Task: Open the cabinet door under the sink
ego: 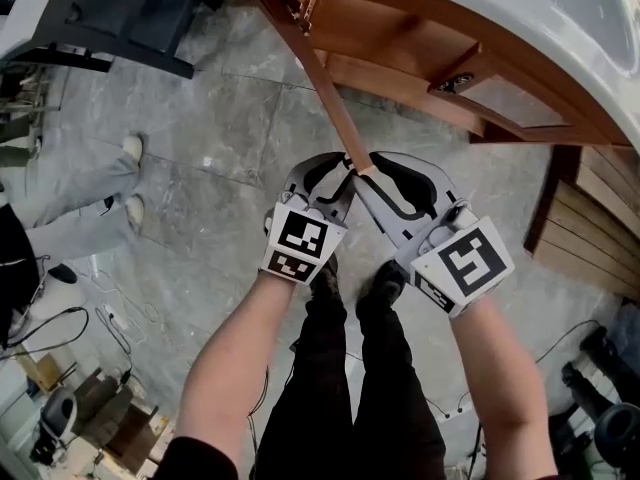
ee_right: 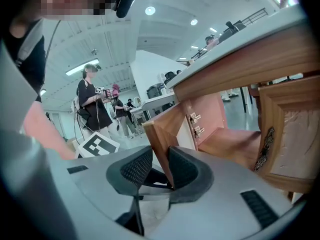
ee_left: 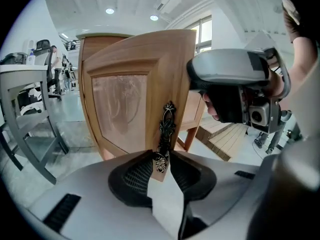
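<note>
Outstretched left tool [ee_left: 160,163] and right tool [ee_right: 161,170] apparently pinch cabinet door [ego: 325,83] edge.

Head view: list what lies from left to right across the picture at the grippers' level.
Bystander's legs → left gripper → right gripper → slatted wooden boards. The cabinet door overlaps both grippers, so it is left out.
</note>
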`<action>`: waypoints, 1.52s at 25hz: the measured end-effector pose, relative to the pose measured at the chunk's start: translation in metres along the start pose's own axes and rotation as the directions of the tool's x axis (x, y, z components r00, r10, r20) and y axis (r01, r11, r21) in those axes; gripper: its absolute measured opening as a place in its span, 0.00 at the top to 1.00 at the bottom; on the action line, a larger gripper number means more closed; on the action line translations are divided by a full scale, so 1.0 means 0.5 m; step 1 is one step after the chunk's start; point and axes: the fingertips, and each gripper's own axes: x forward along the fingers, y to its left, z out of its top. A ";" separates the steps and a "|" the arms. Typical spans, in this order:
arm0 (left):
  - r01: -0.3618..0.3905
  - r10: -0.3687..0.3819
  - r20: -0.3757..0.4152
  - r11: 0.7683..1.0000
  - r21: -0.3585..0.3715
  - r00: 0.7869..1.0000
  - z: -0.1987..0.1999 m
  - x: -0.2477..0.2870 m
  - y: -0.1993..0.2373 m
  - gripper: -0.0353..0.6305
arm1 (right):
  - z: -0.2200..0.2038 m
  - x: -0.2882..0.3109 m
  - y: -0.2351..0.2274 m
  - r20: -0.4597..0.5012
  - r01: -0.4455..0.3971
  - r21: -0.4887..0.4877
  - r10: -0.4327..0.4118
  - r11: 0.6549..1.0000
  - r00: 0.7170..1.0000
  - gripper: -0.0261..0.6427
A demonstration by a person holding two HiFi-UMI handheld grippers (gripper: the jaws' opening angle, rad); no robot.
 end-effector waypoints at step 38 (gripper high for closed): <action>-0.280 0.288 0.055 0.953 -0.116 0.956 -0.126 -0.240 0.188 0.87 | -0.027 0.078 0.076 -0.023 0.023 0.098 -0.021 0.995 1.000 0.81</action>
